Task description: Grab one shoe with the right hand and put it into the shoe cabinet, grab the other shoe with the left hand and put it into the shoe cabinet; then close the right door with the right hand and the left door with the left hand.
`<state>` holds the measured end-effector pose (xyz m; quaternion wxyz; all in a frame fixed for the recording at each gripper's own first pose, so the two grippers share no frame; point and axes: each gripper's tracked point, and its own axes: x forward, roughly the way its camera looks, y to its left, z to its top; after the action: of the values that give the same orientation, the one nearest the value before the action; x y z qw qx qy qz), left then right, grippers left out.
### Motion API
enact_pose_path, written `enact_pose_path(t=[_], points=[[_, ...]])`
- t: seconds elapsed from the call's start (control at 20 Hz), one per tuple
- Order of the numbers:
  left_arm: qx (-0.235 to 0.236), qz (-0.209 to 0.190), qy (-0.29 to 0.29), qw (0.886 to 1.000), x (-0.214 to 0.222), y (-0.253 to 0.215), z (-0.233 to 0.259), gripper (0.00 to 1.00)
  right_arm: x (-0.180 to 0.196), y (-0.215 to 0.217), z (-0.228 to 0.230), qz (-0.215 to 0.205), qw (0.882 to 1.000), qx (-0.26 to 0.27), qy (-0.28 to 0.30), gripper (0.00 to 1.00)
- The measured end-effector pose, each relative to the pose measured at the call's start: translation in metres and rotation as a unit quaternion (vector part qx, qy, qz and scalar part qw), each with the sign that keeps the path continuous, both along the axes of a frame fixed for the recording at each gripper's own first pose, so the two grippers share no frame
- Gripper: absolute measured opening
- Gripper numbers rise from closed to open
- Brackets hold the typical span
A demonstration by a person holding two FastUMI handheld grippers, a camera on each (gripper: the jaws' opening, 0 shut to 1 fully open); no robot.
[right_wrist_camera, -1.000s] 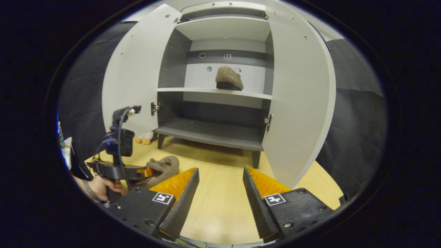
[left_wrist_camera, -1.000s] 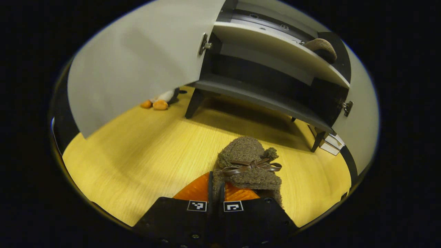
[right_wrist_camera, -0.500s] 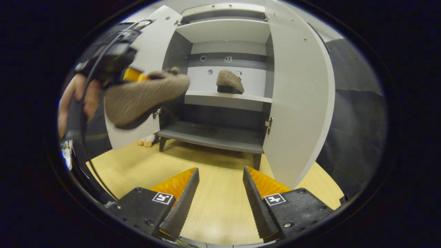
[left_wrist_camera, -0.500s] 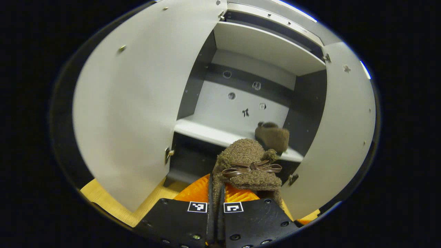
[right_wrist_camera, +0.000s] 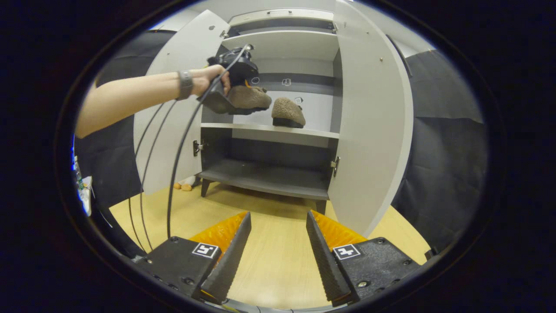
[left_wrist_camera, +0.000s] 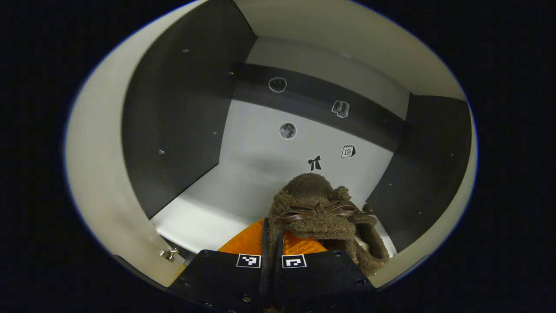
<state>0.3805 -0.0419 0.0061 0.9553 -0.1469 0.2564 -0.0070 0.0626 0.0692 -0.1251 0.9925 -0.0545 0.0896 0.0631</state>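
Note:
In the left gripper view my left gripper point(left_wrist_camera: 271, 243) is shut on the rim of a brown fuzzy shoe point(left_wrist_camera: 315, 204) with a leather bow, held inside the cabinet's upper compartment above the white shelf point(left_wrist_camera: 226, 200). The other brown shoe point(left_wrist_camera: 375, 245) peeks out just behind it on the right. The right gripper view shows the held shoe point(right_wrist_camera: 249, 98) hanging over the shelf point(right_wrist_camera: 312, 131), close beside the other shoe point(right_wrist_camera: 287, 112) standing on it. My right gripper point(right_wrist_camera: 278, 237) is open low over the floor, well in front of the cabinet.
Both cabinet doors stand open, the left door point(right_wrist_camera: 171, 113) and the right door point(right_wrist_camera: 369, 130). A person's arm point(right_wrist_camera: 130, 93) reaches across, and cables point(right_wrist_camera: 173, 174) hang from it. A small plush toy point(right_wrist_camera: 182, 186) lies by the cabinet's left leg. The lower shelf point(right_wrist_camera: 269, 176) is dark grey.
My left gripper has carried its shoe up from near the floor and into the upper compartment, next to the shoe on the shelf. The right gripper has stayed put, open.

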Motion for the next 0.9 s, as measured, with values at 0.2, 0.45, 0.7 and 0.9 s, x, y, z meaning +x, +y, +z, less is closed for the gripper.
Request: enact_pose_path(t=[0.2, 0.45, 0.7, 0.9], points=[[0.017, 0.005, 0.049, 0.999, 0.023, -0.003, -0.032, 0.03, 0.0, -0.002, -0.003, -0.006, 1.0, -0.001, 0.003, 0.82], [0.009, -0.006, 0.078, 0.997, 0.026, -0.004, -0.042, 0.03, 0.0, -0.003, -0.006, -0.012, 1.0, 0.007, 0.011, 0.82], [-0.008, -0.026, 0.076, 0.997, 0.019, -0.007, -0.036, 0.1, 0.001, -0.001, -0.004, -0.005, 1.0, 0.012, 0.011, 0.82], [-0.011, -0.037, 0.049, 0.998, 0.005, -0.004, -0.013, 0.19, 0.003, 0.001, -0.008, 0.004, 1.0, 0.01, 0.016, 0.82]])
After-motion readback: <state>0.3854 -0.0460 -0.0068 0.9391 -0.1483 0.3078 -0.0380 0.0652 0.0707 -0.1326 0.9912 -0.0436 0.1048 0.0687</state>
